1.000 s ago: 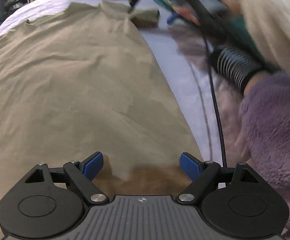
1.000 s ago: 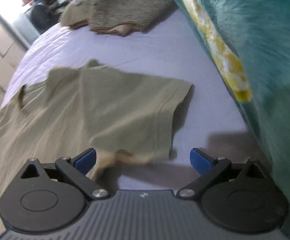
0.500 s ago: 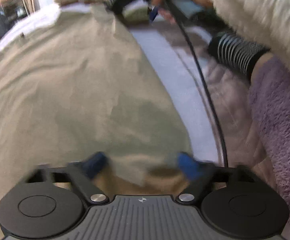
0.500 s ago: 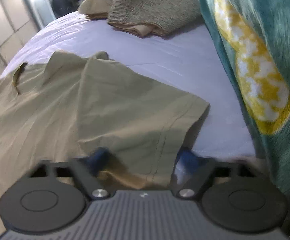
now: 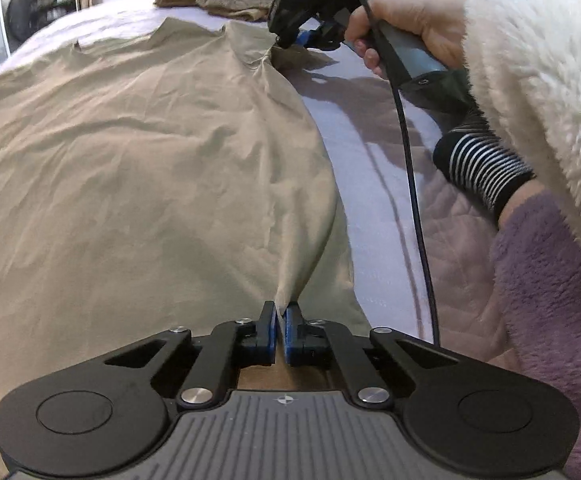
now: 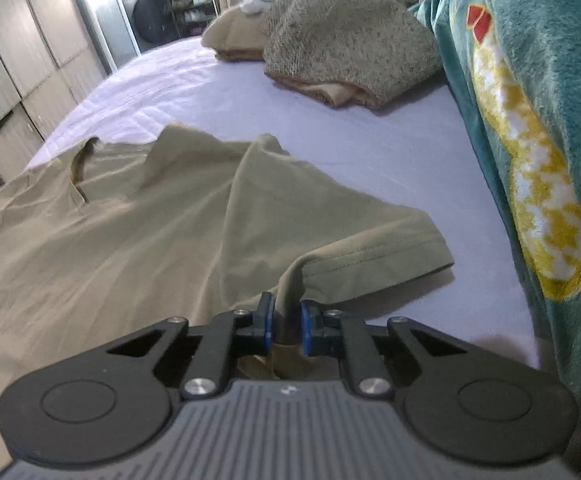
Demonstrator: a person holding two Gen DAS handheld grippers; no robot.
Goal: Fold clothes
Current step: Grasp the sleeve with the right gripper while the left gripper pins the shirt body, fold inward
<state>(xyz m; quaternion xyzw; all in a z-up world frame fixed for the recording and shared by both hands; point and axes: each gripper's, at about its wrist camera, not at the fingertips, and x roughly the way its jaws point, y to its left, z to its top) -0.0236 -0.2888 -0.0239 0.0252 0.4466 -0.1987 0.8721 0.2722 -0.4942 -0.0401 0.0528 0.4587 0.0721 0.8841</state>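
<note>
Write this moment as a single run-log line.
left gripper: shut on shirt hem | right gripper: shut on shirt sleeve | fold: not yet made

Bare sheet (image 6: pixel 370 148) lies open beyond the shirt (image 6: pixel 150 220); folded pile (image 6: pixel 342 48) and teal blanket (image 6: pixel 530 120) hem it.

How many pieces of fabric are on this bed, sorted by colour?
Khaki: 2, the spread shirt and a folded piece
Speckled grey-brown: 1, the folded knit
Teal: 1, the fleece blanket
Total: 4
</note>
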